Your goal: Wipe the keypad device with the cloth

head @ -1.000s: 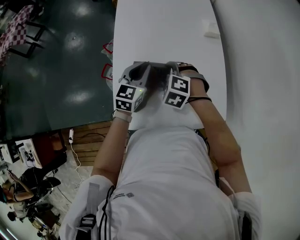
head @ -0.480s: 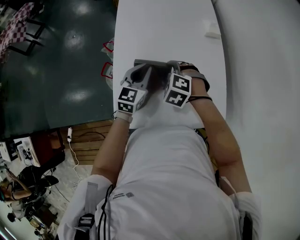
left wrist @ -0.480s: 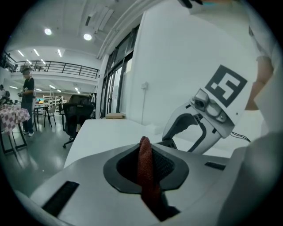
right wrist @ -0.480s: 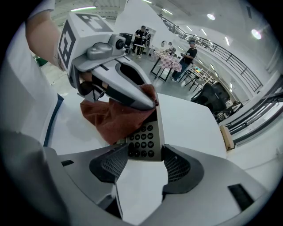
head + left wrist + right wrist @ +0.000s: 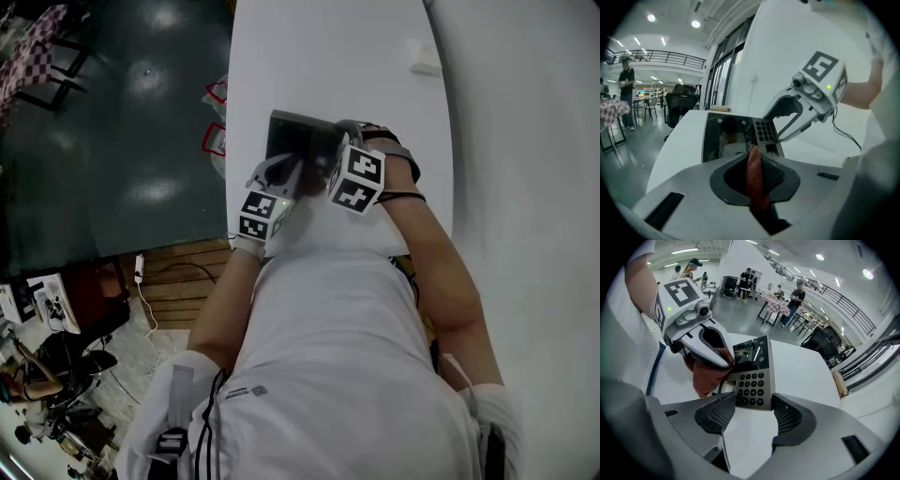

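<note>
A dark grey keypad device (image 5: 298, 139) lies on the white table (image 5: 328, 56); its glossy screen (image 5: 751, 354) is farther from me than its number keys (image 5: 751, 389). My left gripper (image 5: 277, 171) is shut on a red-brown cloth (image 5: 753, 180). In the right gripper view that cloth (image 5: 706, 375) hangs at the device's left edge and touches it. My right gripper (image 5: 754, 401) straddles the keypad end, jaws wide apart, one against each side of the device. From the left gripper view, the right gripper's fingers (image 5: 790, 121) reach down onto the keys (image 5: 765, 131).
The table's left edge (image 5: 232, 112) drops to a dark floor, with red-outlined objects (image 5: 215, 141) beside it. A small white object (image 5: 424, 60) lies far back on the table. A white curved wall (image 5: 525, 141) runs along the right. People and tables (image 5: 780, 301) stand far off.
My left gripper has drawn back toward me with the cloth, uncovering most of the device's screen. The right gripper has stayed in place.
</note>
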The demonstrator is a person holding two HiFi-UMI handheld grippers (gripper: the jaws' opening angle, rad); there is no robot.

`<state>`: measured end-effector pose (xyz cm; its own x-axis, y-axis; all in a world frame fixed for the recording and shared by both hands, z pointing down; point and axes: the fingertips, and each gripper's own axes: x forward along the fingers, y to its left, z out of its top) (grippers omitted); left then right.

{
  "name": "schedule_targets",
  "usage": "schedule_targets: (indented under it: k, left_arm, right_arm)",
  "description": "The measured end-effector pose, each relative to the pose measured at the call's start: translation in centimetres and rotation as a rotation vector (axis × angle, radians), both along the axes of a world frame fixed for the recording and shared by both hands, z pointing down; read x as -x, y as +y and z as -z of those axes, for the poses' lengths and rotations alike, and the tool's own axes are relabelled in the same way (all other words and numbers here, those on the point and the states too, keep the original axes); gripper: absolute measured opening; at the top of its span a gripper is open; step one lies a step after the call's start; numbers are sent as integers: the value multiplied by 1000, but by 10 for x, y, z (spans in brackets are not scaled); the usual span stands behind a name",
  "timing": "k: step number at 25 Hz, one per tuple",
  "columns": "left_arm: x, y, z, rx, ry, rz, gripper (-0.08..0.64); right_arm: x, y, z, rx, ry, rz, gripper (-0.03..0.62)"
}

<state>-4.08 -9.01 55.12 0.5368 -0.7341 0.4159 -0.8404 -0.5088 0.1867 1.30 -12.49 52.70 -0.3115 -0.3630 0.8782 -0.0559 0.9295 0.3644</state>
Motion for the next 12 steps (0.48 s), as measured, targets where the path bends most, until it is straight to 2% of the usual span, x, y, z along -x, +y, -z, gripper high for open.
schedule_targets:
  k: [6,12]
  left_arm:
    - [-2,16,-19,138,-107,-74,35]
    - [-4,21,-23,225,-133,-83,35]
  right_arm:
    - [0,2,-2,7,3,-2,252]
    - [-1,1,-2,2,2,1,252]
